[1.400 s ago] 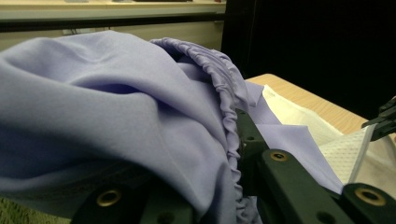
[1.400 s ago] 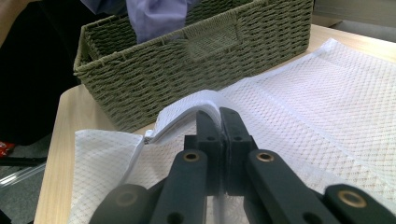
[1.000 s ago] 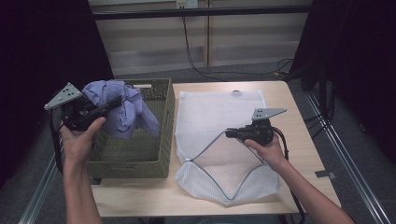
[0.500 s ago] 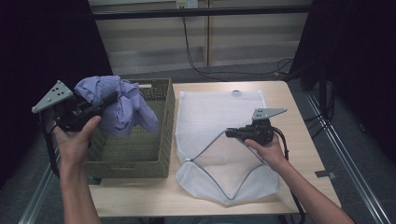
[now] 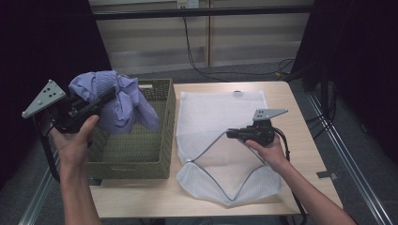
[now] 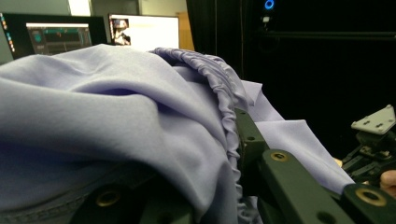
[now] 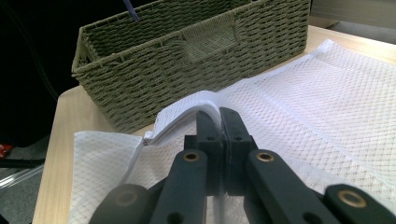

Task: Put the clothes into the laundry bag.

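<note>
A lavender garment [image 5: 117,103] hangs bunched above the left side of the green woven basket [image 5: 141,154], with my left gripper [image 5: 105,96] shut on it. In the left gripper view the cloth [image 6: 116,121] drapes over both jaws and hides their tips. A white mesh laundry bag [image 5: 220,117] lies flat on the table beside the basket. My right gripper [image 5: 231,134] is shut on the bag's zipper edge and holds the upper layer [image 7: 196,103] lifted, so the bag's mouth gapes toward the basket [image 7: 187,51].
The wooden table [image 5: 300,140] has bare room right of the bag and along its front edge. Black cables lie on the floor behind the table. Monitors [image 6: 60,35] glow in the background of the left gripper view.
My left gripper has risen and shifted left with the lavender garment, lifting it higher out of the basket. The right gripper and the bag have stayed where they were.
</note>
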`<state>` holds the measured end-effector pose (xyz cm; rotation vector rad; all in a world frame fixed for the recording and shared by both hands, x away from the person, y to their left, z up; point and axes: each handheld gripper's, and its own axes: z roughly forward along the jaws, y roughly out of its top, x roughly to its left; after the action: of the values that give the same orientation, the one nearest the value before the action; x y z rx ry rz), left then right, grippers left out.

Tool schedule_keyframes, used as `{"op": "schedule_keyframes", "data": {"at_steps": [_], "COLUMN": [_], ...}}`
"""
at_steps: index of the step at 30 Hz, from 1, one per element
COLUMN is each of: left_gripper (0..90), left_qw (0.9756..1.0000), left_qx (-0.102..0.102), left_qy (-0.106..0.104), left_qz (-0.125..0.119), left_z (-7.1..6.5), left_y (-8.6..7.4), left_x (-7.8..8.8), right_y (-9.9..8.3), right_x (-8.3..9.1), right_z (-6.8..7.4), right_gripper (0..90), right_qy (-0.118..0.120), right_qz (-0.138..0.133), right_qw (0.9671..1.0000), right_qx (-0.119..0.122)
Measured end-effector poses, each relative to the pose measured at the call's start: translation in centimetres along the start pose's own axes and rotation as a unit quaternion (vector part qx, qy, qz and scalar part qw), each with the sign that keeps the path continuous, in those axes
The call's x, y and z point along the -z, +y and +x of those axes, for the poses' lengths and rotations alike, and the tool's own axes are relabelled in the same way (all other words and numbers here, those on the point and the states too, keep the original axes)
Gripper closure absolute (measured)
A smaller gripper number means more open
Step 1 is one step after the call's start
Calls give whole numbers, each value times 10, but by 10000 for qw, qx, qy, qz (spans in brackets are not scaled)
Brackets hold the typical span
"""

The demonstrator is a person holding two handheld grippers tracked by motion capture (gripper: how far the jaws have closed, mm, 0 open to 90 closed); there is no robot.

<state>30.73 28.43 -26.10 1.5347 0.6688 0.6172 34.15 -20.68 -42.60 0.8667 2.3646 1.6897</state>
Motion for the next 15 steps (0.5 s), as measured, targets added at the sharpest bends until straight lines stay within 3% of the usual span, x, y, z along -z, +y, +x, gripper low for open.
{"op": "schedule_keyframes", "data": {"at_steps": [2,11,15], "left_gripper": [803,803,804], "left_qw": [9998,9990,9983], "left_qx": [-78,-191,-343], "left_qy": [-143,-266,-332], "left_qz": [-102,-308,-321], "left_z": [-3,-18,-26], "left_y": [2,14,19], "left_x": [0,3,3], "right_y": [0,0,0], "right_x": [0,0,0], "right_z": [0,0,0], "right_gripper": [884,884,884], "right_qy": [-4,-4,3], "right_qz": [-10,3,2], "right_qw": [10000,10000,10000], "right_qx": [0,2,8]}}
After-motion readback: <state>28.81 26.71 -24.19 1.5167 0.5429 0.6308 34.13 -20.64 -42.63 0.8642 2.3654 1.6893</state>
